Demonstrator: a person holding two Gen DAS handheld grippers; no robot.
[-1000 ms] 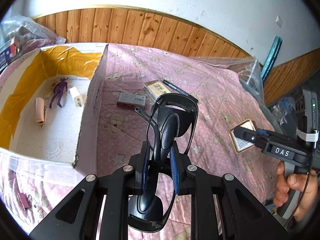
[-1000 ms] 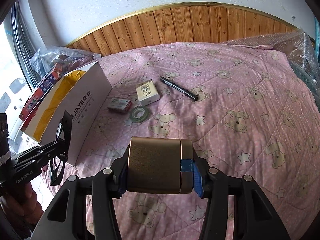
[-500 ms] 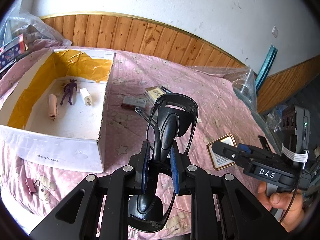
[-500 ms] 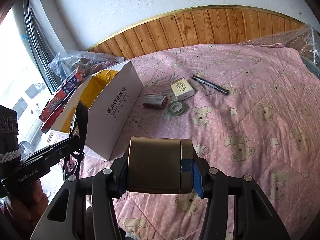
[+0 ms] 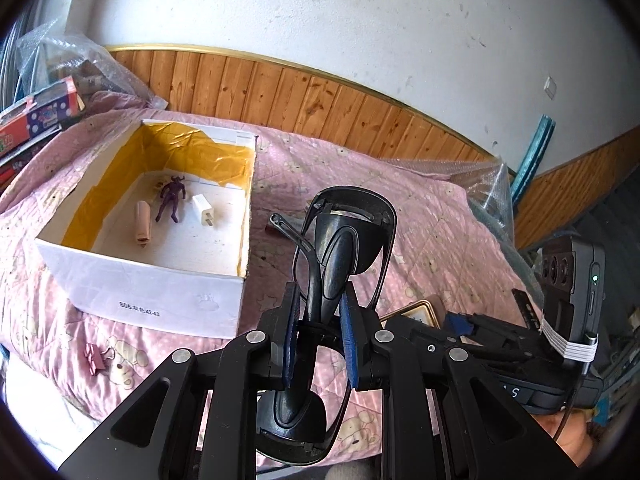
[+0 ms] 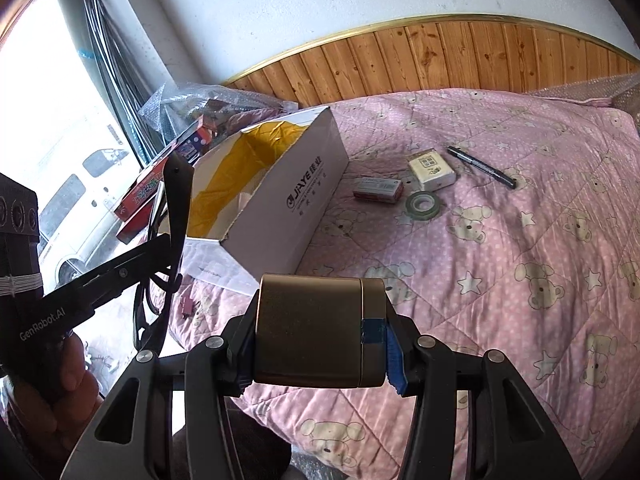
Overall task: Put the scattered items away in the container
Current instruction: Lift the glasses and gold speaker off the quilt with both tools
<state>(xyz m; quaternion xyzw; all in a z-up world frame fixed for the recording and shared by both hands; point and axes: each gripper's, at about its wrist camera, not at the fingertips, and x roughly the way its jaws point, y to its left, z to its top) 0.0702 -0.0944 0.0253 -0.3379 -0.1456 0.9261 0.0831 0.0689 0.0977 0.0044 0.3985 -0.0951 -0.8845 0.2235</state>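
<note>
- Black sunglasses are pinched between the fingers of the left gripper, held above the bed near the white box.
- A bronze case is clamped by the right gripper over the pink quilt.

Both grippers now nearer the box

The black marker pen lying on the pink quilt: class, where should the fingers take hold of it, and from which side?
Grip the black marker pen at mid-barrel, coming down from above with the fingers closing across its narrow width. It lies flat and slanted on the pink bear-print quilt, so turn the wrist square to that slant. The white packet lies close beside its upper end, while the middle looks clear.
</note>
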